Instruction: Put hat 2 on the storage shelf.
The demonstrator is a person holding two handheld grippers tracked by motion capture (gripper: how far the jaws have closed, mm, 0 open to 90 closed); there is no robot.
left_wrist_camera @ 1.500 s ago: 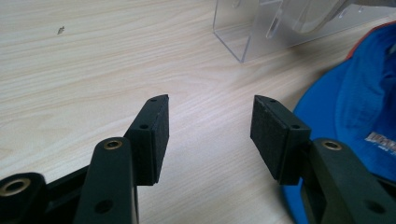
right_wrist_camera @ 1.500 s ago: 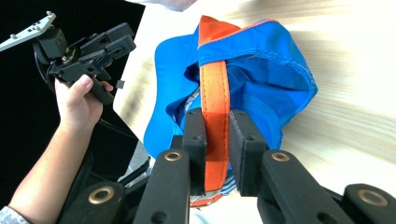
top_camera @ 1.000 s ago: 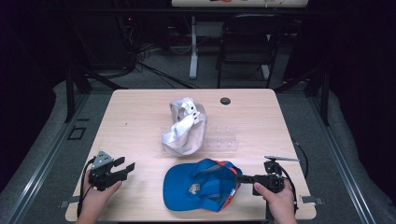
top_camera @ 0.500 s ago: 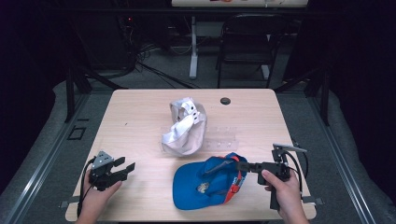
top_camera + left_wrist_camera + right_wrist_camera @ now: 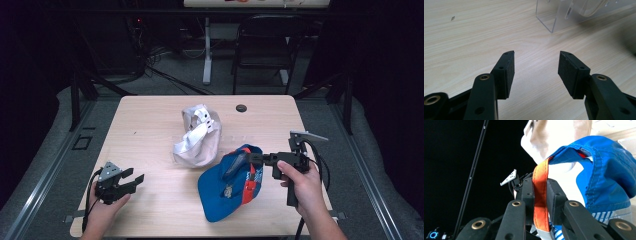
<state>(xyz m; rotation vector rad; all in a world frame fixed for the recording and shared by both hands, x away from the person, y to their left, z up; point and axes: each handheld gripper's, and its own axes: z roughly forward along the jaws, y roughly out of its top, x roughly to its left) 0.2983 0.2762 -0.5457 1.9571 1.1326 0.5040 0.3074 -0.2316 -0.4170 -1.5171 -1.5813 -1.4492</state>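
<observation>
A blue cap (image 5: 230,190) with an orange strap hangs tilted over the table's front right, its brim end resting low. My right gripper (image 5: 251,159) is shut on the orange strap (image 5: 540,200), which runs up between the two pads in the right gripper view, with blue cap fabric (image 5: 604,175) to its right. A white cap (image 5: 197,136) lies upside down at the table's middle. At the front left my left gripper (image 5: 136,180) rests low over the wood, open, and nothing lies between its fingers (image 5: 505,72).
A clear plastic stand (image 5: 574,12) sits beside the white cap, ahead of the left gripper. A small black disc (image 5: 241,107) lies near the table's (image 5: 145,125) far edge. Chairs and cables stand beyond the table.
My right gripper has risen and swung right with the strap, lifting the blue cap's back end off the table and tipping it up. The left gripper has stayed put.
</observation>
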